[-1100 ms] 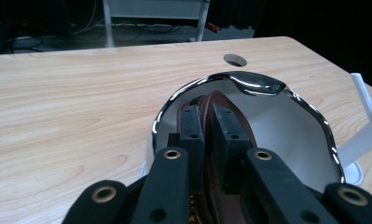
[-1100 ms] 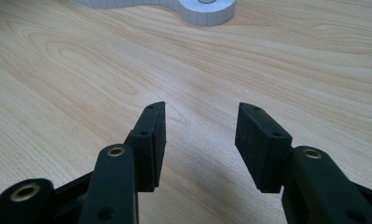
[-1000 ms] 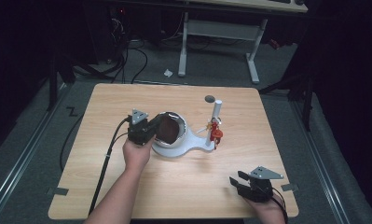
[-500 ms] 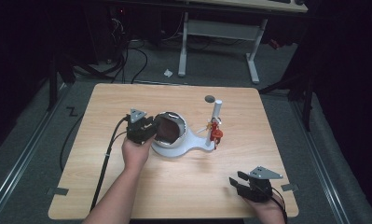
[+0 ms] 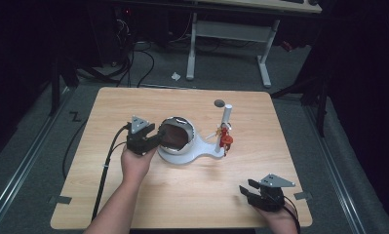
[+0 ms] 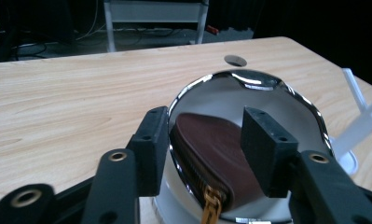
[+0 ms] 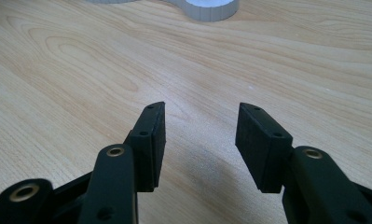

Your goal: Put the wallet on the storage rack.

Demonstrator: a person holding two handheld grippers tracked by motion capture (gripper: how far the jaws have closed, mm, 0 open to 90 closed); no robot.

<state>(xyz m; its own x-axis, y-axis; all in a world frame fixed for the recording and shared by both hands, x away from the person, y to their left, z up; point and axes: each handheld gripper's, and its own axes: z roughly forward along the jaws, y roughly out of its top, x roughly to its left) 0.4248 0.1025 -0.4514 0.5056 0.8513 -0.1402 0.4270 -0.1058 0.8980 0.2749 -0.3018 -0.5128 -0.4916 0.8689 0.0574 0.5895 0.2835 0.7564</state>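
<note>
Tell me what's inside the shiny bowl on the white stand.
Inside the bowl lies a brown zipped pouch, its gold zipper pull toward the left gripper, whose jaws have just been opening around it. Whatever lies beneath the pouch is covered.

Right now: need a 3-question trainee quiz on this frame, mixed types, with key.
1. True or false: the left gripper is clamped on the brown zip pouch.
2. Where does the pouch lie? A) flat on the table B) in the shiny bowl of the white stand C) in the right gripper
3. Fill in: the small red thing hangs on the white ____.

Key
1. False: its jaws have just been opening; the pouch sits between the pads, untouched.
2. B
3. post
</note>
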